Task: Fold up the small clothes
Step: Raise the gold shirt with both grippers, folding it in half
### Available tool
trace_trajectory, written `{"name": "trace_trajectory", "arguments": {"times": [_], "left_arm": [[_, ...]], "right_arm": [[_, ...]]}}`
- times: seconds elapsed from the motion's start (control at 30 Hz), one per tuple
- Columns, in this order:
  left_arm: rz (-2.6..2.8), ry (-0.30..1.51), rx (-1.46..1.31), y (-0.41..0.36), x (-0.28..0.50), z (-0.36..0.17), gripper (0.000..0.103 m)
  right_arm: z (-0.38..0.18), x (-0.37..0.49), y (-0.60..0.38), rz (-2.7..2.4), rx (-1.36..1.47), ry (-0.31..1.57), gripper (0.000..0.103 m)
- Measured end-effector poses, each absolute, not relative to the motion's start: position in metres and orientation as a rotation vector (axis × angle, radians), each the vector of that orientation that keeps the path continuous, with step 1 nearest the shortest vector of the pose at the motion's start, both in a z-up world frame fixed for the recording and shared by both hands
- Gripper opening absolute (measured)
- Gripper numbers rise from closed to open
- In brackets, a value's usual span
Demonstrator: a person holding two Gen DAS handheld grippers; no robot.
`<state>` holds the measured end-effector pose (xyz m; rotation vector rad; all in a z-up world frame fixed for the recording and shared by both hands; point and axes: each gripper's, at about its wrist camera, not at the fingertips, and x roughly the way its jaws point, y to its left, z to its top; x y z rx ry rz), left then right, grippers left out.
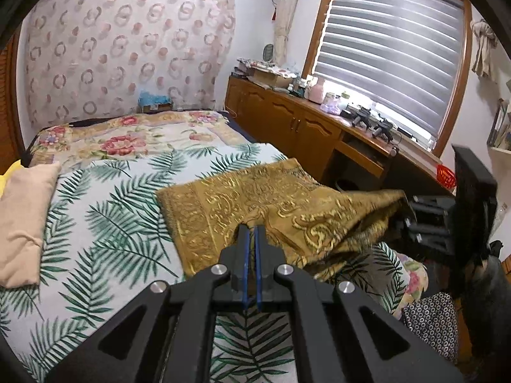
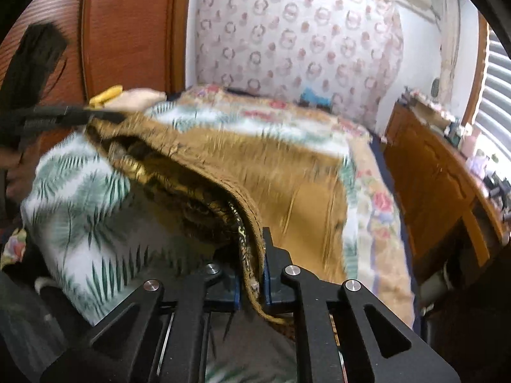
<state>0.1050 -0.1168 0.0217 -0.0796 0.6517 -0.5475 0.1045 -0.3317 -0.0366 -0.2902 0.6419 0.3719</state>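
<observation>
Your cloth (image 1: 242, 204) lay on the bedspread (image 1: 105, 210), pillow (image 1: 22, 220) to its left, cabinet (image 1: 287, 121) right of the bed, window blind (image 1: 389, 48) above the cabinet, your grippers at the cloth's near edge.

Bedroom: palm-leaf bedspread (image 1: 105, 198), ring-patterned wall curtain (image 1: 127, 44), wooden cabinets (image 1: 287, 124), striped window blind (image 1: 392, 51), daylight

cloth (image 1: 255, 198): gold brocade, woven, shiny
left gripper (image 1: 252, 233): matt black plastic
cabinet (image 1: 287, 121): glossy wood
</observation>
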Motion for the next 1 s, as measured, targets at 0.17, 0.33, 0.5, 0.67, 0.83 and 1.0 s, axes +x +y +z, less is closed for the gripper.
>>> {"name": "trace_trajectory", "arguments": {"times": [0.17,0.33,0.5,0.67,0.83,1.0], "left_arm": [[-0.506,0.626,-0.09,-0.098,0.117,0.027,0.019],[-0.468,0.649,-0.087,-0.082,0.144,0.018,0.038],[-0.455,0.705,-0.078,-0.078,0.172,-0.002,0.046],[-0.454,0.752,-0.081,-0.081,0.195,-0.02,0.05],[-0.451,0.786,-0.053,-0.092,0.216,-0.031,0.05],[-0.459,0.815,-0.024,-0.102,0.242,-0.037,0.05]], "right_arm": [[-0.016,0.149,-0.317,0.389,-0.334,0.596,0.006],[-0.024,0.2,-0.306,0.4,-0.383,0.618,0.006],[-0.041,0.245,-0.297,0.423,-0.422,0.661,0.006],[-0.052,0.275,-0.291,0.467,-0.413,0.693,0.006],[-0.061,0.299,-0.29,0.48,-0.401,0.731,0.01],[-0.049,0.313,-0.304,0.452,-0.327,0.727,0.043]]}}
